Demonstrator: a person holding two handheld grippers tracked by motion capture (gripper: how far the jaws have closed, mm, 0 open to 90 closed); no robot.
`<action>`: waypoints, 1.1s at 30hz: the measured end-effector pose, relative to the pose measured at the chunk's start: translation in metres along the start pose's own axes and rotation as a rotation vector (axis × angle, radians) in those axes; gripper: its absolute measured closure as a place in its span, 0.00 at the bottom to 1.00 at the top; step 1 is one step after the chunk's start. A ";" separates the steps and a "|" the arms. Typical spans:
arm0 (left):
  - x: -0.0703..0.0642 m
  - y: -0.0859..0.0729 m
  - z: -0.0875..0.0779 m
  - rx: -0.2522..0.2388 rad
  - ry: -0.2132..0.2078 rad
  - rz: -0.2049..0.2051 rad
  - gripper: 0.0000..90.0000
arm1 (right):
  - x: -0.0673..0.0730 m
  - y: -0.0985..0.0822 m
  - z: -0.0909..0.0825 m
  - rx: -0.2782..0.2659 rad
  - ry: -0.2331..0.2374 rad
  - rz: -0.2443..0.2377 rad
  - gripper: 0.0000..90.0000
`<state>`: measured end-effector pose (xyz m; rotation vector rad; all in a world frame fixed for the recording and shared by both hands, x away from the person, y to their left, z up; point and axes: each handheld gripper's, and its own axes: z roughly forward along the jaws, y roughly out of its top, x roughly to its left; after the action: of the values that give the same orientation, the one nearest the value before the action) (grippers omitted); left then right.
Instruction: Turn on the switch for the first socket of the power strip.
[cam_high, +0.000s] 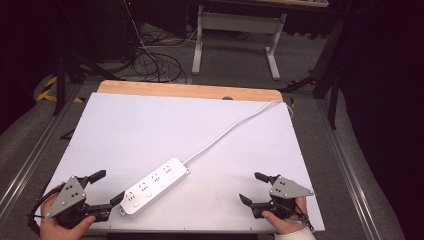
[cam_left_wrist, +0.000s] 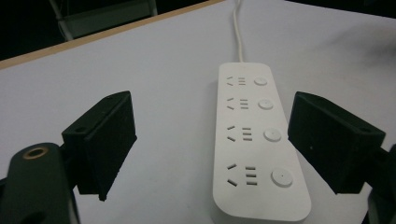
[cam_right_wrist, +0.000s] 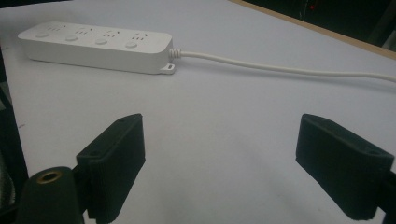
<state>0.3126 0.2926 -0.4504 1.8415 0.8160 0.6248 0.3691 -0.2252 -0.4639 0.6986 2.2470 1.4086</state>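
Note:
A white power strip (cam_high: 155, 185) with several sockets and round buttons lies slanted on the white table top (cam_high: 150, 130). Its white cord (cam_high: 225, 131) runs off to the far right corner. My left gripper (cam_high: 111, 186) sits at the near left, open, just beside the strip's near end and apart from it. Seen from the left gripper view, the power strip (cam_left_wrist: 254, 135) lies ahead between the spread jaws, closer to the right one. My right gripper (cam_high: 253, 187) rests at the near right, open, with nothing between its jaws. In the right gripper view the power strip (cam_right_wrist: 95, 45) lies far off at upper left, with its cord (cam_right_wrist: 285, 69) trailing right.
The table top has a wooden strip (cam_high: 190, 91) along its far edge. Beyond it stand a white desk frame (cam_high: 235, 35) and loose cables (cam_high: 155, 62) on the floor. Metal rails (cam_high: 350, 165) run along both sides of the table.

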 end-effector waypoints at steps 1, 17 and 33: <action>0.000 0.000 0.000 -0.004 -0.004 -0.007 0.17 | 0.000 0.000 0.000 -0.002 -0.001 0.001 0.18; -0.002 0.003 -0.002 -0.005 0.006 -0.009 0.18 | 0.001 0.000 0.000 0.007 0.020 -0.015 0.24; -0.002 0.022 0.000 0.006 -0.038 -0.030 0.29 | 0.001 0.000 0.001 0.012 0.022 -0.015 0.24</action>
<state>0.3165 0.2846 -0.4306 1.8378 0.8201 0.5671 0.3690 -0.2236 -0.4647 0.6720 2.2753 1.4033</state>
